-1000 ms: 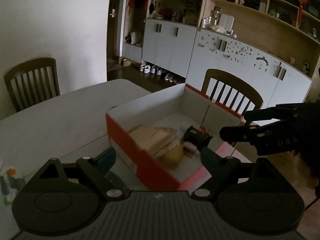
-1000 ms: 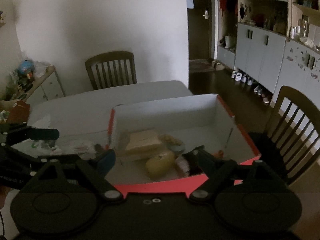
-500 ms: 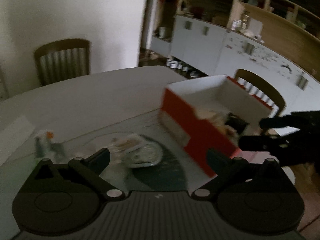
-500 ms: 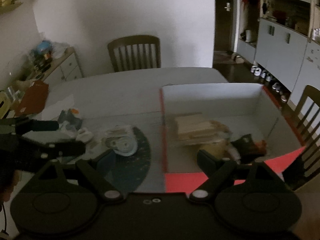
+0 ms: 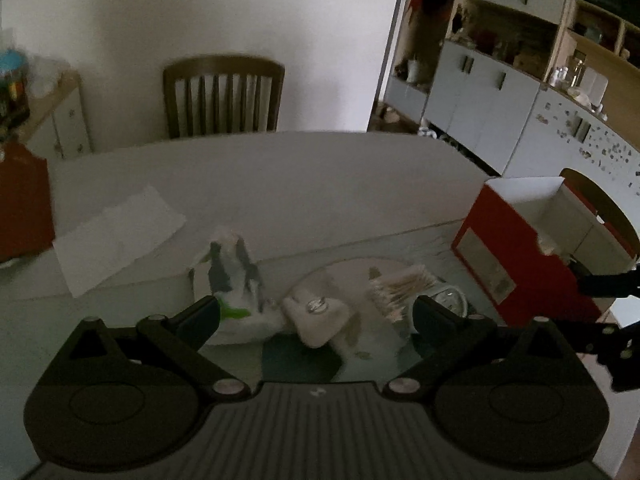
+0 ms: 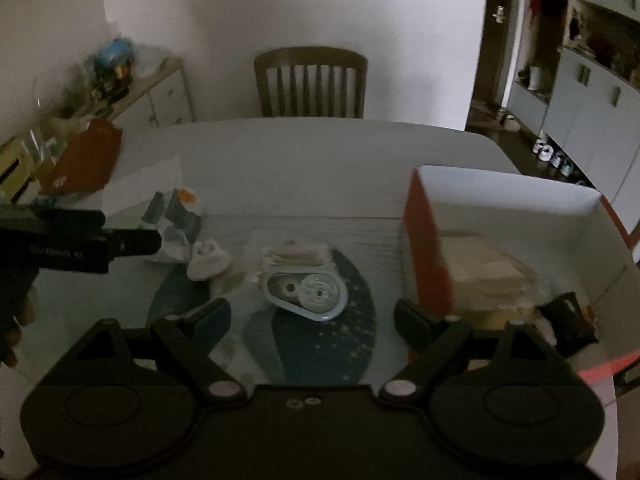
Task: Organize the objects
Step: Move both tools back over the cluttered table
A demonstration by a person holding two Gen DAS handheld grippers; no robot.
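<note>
Both the left gripper (image 5: 316, 312) and the right gripper (image 6: 312, 316) are held spread wide and empty, ready for a pick. The loose items, a correction tape dispenser (image 6: 306, 292) and a cotton swab pack (image 5: 400, 286), are left near the table's (image 6: 300, 160) near edge, beside the red box (image 6: 424, 240) at its right edge, presumably their destination.

Pretty dim in both views, everything's grey and murky with washed-out colours. The wall (image 5: 248, 20) is the brightest bit, no hard shadows or glare anywhere. Fisheye bends the cabinets (image 5: 500, 92) hard near the edges, corners go black, and the box (image 6: 472, 240) is motion-smeared.
</note>
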